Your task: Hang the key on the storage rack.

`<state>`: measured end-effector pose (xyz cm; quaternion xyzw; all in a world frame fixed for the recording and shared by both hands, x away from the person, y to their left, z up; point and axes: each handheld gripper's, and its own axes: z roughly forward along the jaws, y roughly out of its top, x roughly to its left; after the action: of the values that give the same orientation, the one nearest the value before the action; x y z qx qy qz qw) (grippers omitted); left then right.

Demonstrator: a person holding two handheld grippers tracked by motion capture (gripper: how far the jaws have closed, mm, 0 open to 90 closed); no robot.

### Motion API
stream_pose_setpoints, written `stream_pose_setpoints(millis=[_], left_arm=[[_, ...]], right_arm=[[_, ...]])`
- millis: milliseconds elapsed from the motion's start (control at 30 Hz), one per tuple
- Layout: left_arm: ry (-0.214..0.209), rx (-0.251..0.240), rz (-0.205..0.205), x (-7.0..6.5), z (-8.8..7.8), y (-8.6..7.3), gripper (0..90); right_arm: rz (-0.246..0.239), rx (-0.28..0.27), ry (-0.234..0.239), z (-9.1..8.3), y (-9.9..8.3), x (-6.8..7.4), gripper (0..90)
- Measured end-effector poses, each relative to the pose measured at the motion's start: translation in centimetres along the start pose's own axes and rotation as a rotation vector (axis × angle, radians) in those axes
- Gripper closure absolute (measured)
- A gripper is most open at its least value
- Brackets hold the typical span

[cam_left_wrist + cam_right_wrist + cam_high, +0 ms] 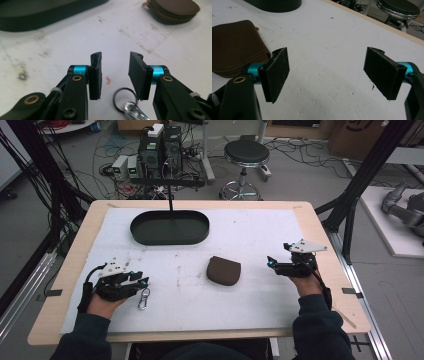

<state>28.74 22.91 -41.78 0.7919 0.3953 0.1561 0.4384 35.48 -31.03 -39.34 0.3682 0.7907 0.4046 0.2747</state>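
Now the left hand-held gripper [142, 282] is seen low over the white mat, its jaws parted a little with nothing between them, and the key ring with its silver clip [144, 298] is lying just beneath and in front of it, flat on the desk [320, 227]. From the left gripper view the black ring [125, 98] is found right below the gap between the jaws, nearer the right-hand one, with the clip trailing off toward the bottom edge. Over on the other side, the right hand-held gripper [270, 262] is held spread wide and empty, close to the brown zip pouch [223, 270], which rests mid-mat and apart from both tools. A black oval tray [170, 227] is waiting at the far side, well away from everything. Trouble could be expected at the ring: it is thin and lies flat (little is offered for the pads to bite on), so it may be pushed along the mat or pinched off-centre and flicked out if the jaws are closed from too high. The dangling clip could also swing and tip the ring out of a weak pinch. The pouch, soft and rounded, might be nudged aside if approached at a slant.
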Motion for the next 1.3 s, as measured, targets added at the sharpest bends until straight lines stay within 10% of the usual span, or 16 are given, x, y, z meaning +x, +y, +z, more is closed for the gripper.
stream_pose_setpoints(millis=[400,733,1067,1133,1300], left_arm=[[0.016,0.2,0.101,-1.1,1.5,-0.7,60.7],[-0.002,0.168,0.068,0.1,1.2,-0.3,89.0],[0.011,0.154,0.006,0.2,0.9,0.0,87.8],[0.019,0.181,0.001,-0.3,1.1,-0.1,71.4],[0.062,0.231,0.007,-0.3,2.0,-0.6,68.6]], right_arm=[[-0.001,0.005,-0.003,0.0,0.0,0.0,21.0],[-0.003,0.006,-0.001,0.1,0.0,0.1,21.0],[-0.003,0.009,0.004,0.1,0.0,0.2,21.0],[-0.001,0.009,0.003,0.1,0.0,0.1,21.1],[-0.003,0.011,0.005,0.1,-0.1,0.1,21.1]])
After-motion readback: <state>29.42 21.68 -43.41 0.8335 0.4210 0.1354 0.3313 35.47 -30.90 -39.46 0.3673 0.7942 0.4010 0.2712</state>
